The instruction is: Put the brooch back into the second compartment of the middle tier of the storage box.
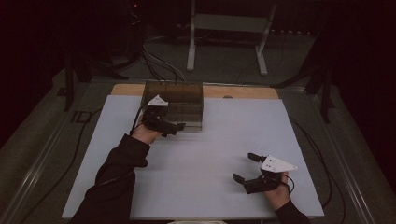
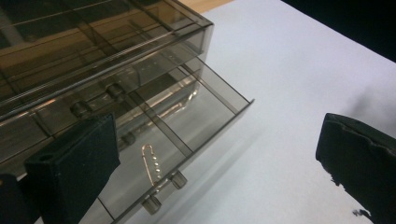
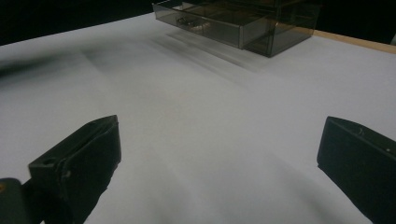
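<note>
High view: A smoky transparent drawer box stands at the far edge of the white surface, left of centre. The left gripper sits at the box's near left corner, touching or just beside its front; which, cannot be told here. The right gripper rests near the near right part of the surface, well apart from the box, jaws apart and holding nothing. The left hand is clearly the nearer one to the box.

Left gripper view: The left gripper's jaws stand wide apart and empty. The lowest drawer is pulled partly out towards the camera, its long axis running across the box front. It lies ahead and to the left of the jaws, with the left jaw overlapping its near end. Two small knobs project from the drawer front, low between the jaws. A metal clip or pin lies inside the drawer.

Right gripper view: The right gripper's jaws are apart over bare surface. The box, with its drawer protruding, lies far ahead and slightly right.

Judgement: any next action on the drawer falls to the left gripper, which would need to shift left to centre on the knobs.
</note>
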{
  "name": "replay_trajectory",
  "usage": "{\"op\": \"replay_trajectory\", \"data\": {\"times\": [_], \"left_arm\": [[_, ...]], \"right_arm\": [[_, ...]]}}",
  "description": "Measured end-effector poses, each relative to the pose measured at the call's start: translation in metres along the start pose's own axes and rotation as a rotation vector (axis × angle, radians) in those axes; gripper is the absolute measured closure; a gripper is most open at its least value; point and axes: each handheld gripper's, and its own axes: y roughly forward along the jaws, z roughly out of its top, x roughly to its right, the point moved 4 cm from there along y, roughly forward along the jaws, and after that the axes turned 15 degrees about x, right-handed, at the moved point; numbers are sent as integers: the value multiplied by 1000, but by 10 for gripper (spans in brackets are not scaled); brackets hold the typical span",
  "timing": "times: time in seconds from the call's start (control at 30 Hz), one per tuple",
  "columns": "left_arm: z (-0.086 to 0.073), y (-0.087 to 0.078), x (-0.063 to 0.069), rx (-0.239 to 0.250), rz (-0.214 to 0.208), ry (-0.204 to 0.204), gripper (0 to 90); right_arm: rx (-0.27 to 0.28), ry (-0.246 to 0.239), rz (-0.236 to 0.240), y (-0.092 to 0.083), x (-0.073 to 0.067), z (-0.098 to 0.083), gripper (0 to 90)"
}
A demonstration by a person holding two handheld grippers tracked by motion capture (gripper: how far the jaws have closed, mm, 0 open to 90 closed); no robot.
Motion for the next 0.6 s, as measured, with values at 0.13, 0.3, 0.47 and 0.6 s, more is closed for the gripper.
{"op": "replay_trajectory", "data": {"times": [0.13, 0.3, 0.47, 0.6], "left_arm": [[1, -2, 5, 5, -46, -3, 5], [1, -2, 13, -4, -106, 14, 4], [3, -3, 19, 6, -147, 6, 5], [6, -5, 25, 20, -177, -4, 5]], "right_arm": [[1, 0, -1, -1, 0, 0, 0], [-3, 2, 3, 2, 1, 0, 0], [-5, -5, 11, 3, -1, 0, 0], [2, -4, 11, 2, -1, 2, 0]]}}
